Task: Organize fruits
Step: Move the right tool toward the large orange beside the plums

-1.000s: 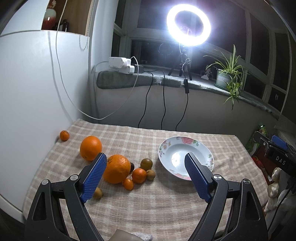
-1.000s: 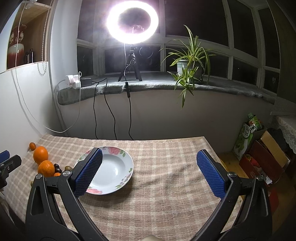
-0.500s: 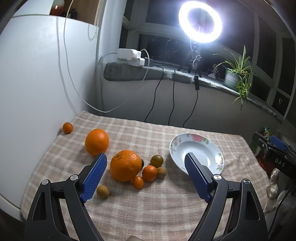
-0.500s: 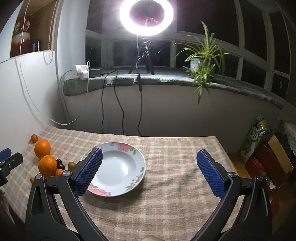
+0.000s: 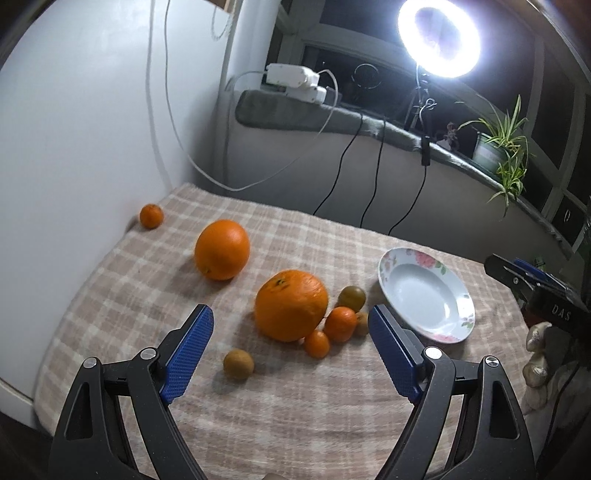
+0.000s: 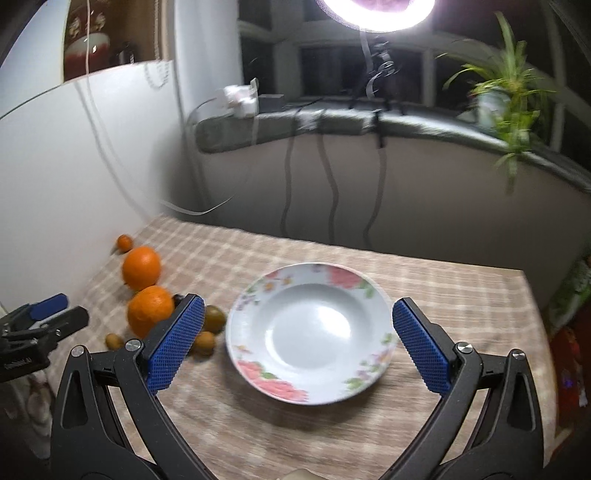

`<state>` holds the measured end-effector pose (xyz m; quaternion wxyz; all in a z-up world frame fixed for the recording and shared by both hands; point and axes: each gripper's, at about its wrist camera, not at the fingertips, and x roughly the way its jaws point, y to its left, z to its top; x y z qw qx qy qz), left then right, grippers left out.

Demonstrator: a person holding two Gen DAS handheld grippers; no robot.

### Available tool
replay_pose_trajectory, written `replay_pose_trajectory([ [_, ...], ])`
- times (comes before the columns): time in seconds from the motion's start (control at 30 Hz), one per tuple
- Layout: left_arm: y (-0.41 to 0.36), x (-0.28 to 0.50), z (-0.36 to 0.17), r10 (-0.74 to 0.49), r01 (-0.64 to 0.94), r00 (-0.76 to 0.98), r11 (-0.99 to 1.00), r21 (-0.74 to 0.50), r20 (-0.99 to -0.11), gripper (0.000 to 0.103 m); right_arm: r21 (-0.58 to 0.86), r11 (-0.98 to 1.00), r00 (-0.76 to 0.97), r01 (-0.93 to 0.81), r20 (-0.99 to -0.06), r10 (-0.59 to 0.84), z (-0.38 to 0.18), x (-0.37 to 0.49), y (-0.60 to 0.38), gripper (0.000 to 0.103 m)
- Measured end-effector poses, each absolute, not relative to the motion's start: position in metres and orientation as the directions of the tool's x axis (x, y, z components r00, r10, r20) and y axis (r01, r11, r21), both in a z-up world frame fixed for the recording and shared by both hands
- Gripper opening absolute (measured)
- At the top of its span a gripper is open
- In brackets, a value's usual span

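Observation:
Two big oranges lie on the checked cloth: one near (image 5: 291, 305) and one farther left (image 5: 222, 249). Small fruits cluster right of the near orange: a mandarin (image 5: 340, 324), a smaller orange one (image 5: 317, 343), a green-brown fruit (image 5: 352, 297). A brown fruit (image 5: 238, 364) lies alone in front; a small mandarin (image 5: 151, 216) sits by the wall. My left gripper (image 5: 290, 354) is open, empty, hovering before the near orange. The flowered plate (image 6: 295, 391) is empty. My right gripper (image 6: 295, 350) is open and empty above it.
A white wall (image 5: 74, 129) borders the table's left side. Cables hang from the grey windowsill (image 5: 332, 118) behind. A ring light (image 5: 439, 35) and a potted plant (image 5: 495, 147) stand on the sill. Boxes sit on the floor to the right (image 6: 569, 295).
Both grippers have moved forward and lower toward the table. The left one is nearer the fruit cluster, the right one nearer the plate. Nothing was grasped.

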<state>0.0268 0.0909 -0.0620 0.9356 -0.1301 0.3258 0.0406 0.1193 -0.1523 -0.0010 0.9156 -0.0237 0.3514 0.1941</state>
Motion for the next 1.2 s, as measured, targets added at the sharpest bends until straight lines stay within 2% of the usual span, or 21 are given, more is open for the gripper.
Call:
replay_pose_trajectory([
  [0.27,0.107,0.037,-0.086,-0.091,-0.165,0.746,0.934,-0.316,-0.66,0.079,0.198,0.828,0.514,-0.524,-0.702,0.493,-0.017,0.141,-0.109,0.103],
  [0.6,0.119,0.051,-0.108,-0.21,-0.157,0.715,0.881,-0.446,-0.667,0.072,0.314,0.712,0.3,-0.628,-0.747,0.593,-0.04,0.159,-0.06,0.103],
  [0.77,0.122,0.057,-0.116,-0.249,-0.157,0.704,0.859,-0.487,-0.665,0.068,0.363,0.664,0.203,-0.654,-0.761,0.616,-0.049,0.163,-0.037,0.1],
  [0.9,0.124,0.062,-0.117,-0.264,-0.151,0.706,0.851,-0.504,-0.657,0.067,0.405,0.645,0.136,-0.648,-0.772,0.621,-0.058,0.168,-0.023,0.092],
  [1.2,0.128,0.073,-0.123,-0.288,-0.143,0.701,0.839,-0.525,-0.652,0.066,0.438,0.613,0.056,-0.657,-0.783,0.62,-0.074,0.173,0.001,0.088],
])
